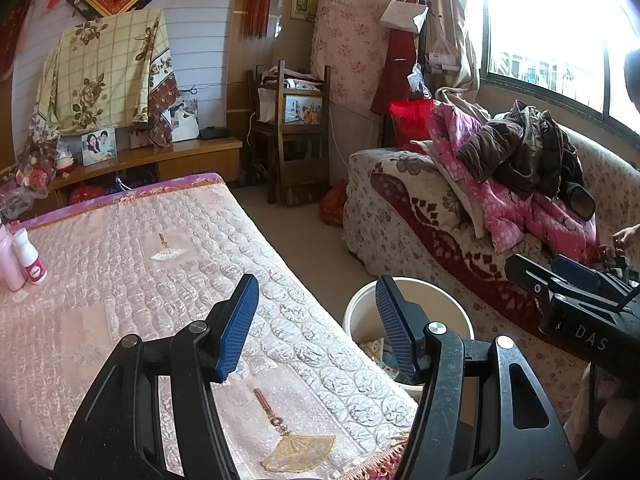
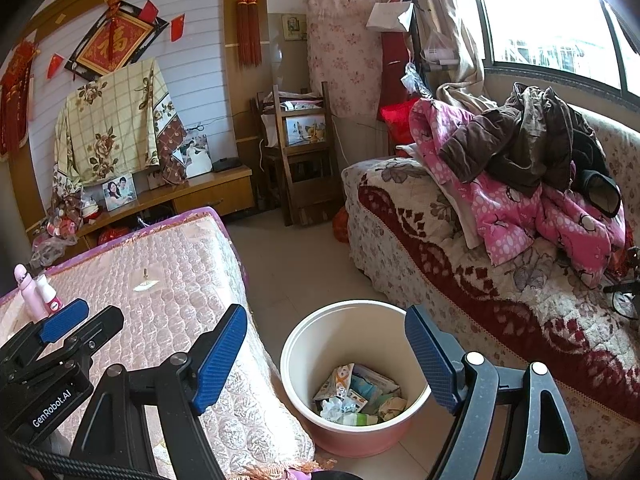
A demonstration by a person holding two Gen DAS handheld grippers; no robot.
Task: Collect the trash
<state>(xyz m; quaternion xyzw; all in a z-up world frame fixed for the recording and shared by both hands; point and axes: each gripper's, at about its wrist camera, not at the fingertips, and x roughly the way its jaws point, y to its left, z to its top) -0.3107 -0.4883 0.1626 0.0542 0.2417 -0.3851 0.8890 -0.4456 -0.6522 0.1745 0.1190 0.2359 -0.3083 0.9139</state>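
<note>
grippers: two, each with blue-padded fingers — left gripper [image 1: 316, 328] over the near edge of the table and the bin, right gripper [image 2: 326, 360] above the bin
left gripper state: jaws apart about halfway, nothing between the pads
right gripper state: jaws wide apart, empty; bin seen through the gap
bins: one — round bin [image 2: 300, 344], cream inside, pink outside, on the tiled floor between table and sofa
bin contents: trash [image 2: 360, 396] lying at the bottom — crumpled paper, printed wrappers, a white-and-green piece; exact count unclear
table: one low table under a pink quilted cloth [image 2: 168, 280] with fan embroidery, left of the bin, its corner touching or just beside the bin's rim
bottles: two pink-and-white bottles [image 1: 24, 260] upright at the far left of the table, side by side
sofa: one, under a floral cover with dark red pattern [image 2: 460, 240], right of the bin
clothes on sofa: a pink spotted garment [image 2: 520, 216] with a brown jacket [image 2: 520, 136] piled on top, a red cushion [image 1: 408, 120] behind
chairs: wooden chairs [image 1: 300, 132] stacked at the far wall, one upturned on another
cabinet: one low wooden cabinet [image 1: 192, 156] behind the table, holding two framed photos [image 1: 99, 146]; a floral sheet draped above it
in the way: nothing between right gripper and bin opening; table corner beneath the left gripper
hand: fingers of a person's hand [image 1: 626, 234] at the far right edge, over the sofa
</note>
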